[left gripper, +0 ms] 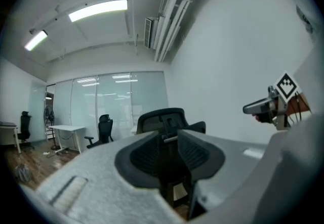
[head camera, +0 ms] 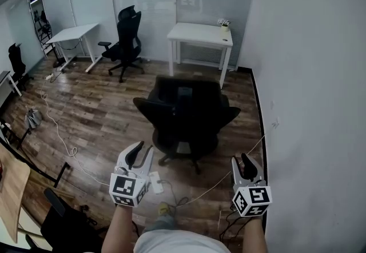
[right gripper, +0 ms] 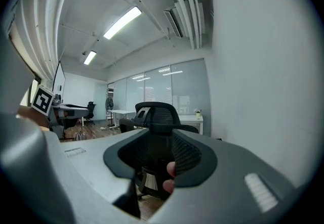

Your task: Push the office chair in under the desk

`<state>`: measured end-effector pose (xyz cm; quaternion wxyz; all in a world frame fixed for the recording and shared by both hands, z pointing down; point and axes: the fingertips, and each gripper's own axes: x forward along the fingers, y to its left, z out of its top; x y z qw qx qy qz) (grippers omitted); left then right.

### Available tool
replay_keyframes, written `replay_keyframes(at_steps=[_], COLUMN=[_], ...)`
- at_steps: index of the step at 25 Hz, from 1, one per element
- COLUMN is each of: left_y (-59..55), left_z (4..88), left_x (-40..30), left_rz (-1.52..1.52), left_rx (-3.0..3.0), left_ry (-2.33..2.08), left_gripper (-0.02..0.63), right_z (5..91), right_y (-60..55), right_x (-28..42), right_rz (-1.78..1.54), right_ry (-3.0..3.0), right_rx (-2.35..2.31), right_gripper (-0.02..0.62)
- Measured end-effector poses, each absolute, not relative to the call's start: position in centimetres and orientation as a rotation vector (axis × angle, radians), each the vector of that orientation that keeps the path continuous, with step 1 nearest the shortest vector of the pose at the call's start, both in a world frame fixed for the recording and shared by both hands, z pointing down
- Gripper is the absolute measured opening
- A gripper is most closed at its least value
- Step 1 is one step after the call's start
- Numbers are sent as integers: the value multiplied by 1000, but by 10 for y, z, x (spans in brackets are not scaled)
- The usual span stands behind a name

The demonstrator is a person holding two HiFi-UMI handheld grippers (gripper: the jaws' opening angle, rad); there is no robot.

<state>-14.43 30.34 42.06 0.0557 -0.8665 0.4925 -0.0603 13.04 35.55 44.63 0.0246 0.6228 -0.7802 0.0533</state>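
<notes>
The left gripper (head camera: 143,153) hovers with its jaws apart and empty, seemingly the nearer one to the office chair (head camera: 186,115). The chair stands straight ahead, between both grippers and the white desk (head camera: 200,33) beyond, well short of it. The right gripper (head camera: 241,163), likewise parted on nothing, sits off the chair's right side.

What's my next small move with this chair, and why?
Probably bring the left hand-held gripper and right hand-held gripper forward onto the black mesh office chair: both are open, empty and short of it, and it stands clear of the white desk.
</notes>
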Motion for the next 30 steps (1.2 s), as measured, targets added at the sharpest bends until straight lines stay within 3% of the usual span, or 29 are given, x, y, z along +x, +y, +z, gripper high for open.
replay_keyframes(at_steps=[17, 30], left_y=[144, 101], left_z=[420, 432], left_x=[-206, -193], left_rz=[-325, -412], left_rx=[-2696, -2711], left_ry=[1225, 1136], left_gripper=[126, 132], right_z=[427, 429], right_y=[211, 176], right_x=[38, 49], right_rz=[83, 2], right_ry=[-2325, -2324], right_rx=[1911, 1780], right_gripper=[123, 124])
